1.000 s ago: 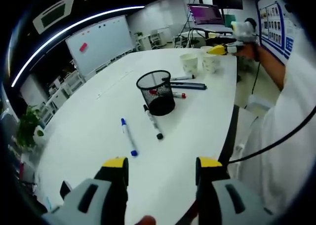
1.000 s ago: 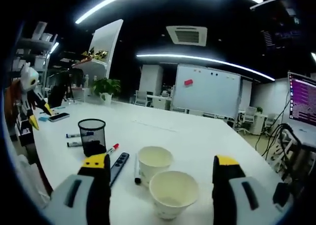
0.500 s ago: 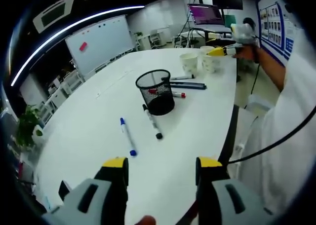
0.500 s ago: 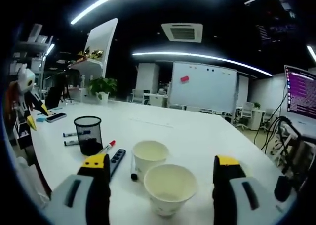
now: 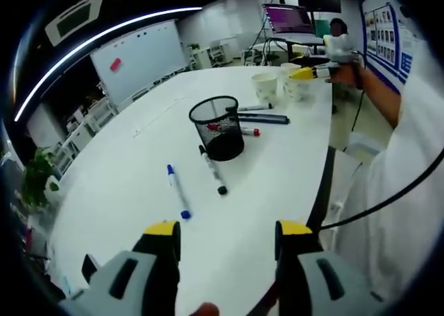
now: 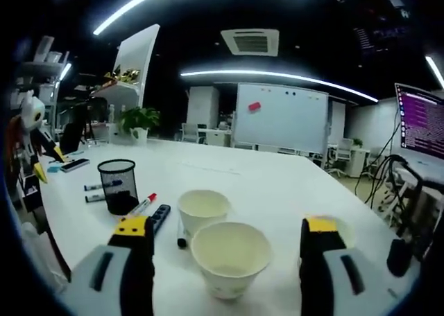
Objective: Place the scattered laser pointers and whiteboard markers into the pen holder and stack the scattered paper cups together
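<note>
On the white table (image 5: 125, 191) stands a black mesh pen holder (image 5: 217, 127) (image 6: 117, 186). A blue marker (image 5: 175, 190) and a black marker (image 5: 211, 170) lie on its near side in the left gripper view. Past it lie a red-capped marker (image 5: 243, 130) (image 6: 142, 205), a dark laser pointer (image 5: 263, 119) (image 6: 158, 217) and another marker (image 5: 251, 109). Two paper cups (image 5: 266, 87) (image 5: 295, 87) stand upright at the far end. My left gripper (image 5: 227, 233) is open, low over the table's near end. My right gripper (image 6: 227, 229) is open, the nearer cup (image 6: 230, 257) between its jaws and the second cup (image 6: 202, 211) behind.
The table's curved edge (image 5: 326, 170) runs along the right, with a person's white sleeve (image 5: 402, 177) beyond it. A phone (image 6: 73, 165) lies near the far left of the table. A whiteboard (image 6: 281, 118) and a lit monitor (image 6: 422, 125) stand behind.
The right gripper has moved closer to the two cups, which now look larger and sit lower between its jaws. The left gripper has barely moved.
</note>
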A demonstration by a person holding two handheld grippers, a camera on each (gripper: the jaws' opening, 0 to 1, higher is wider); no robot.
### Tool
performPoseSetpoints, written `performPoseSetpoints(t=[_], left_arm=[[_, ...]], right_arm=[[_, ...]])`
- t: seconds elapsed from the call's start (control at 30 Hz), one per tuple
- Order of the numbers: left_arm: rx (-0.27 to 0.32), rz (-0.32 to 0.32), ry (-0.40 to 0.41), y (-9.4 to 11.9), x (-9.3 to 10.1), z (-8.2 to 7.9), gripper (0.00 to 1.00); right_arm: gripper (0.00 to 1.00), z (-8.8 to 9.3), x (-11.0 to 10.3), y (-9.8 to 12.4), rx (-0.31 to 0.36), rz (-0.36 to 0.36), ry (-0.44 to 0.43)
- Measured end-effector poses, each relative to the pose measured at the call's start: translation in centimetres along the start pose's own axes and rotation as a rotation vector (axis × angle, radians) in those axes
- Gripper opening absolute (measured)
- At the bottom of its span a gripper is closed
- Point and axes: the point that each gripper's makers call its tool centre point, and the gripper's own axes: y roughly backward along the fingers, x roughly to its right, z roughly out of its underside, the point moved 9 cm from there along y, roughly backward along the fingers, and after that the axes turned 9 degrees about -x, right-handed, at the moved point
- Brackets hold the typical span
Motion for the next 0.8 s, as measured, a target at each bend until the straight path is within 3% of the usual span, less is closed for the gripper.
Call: performPoseSetpoints(t=[0.8], left_arm=[[-0.003, 0.005, -0.004, -0.5, 0.4, -0.3, 0.56]], right_arm=[[0.88, 1.6, 0.4, -0.6, -0.032, -0.004, -0.013]])
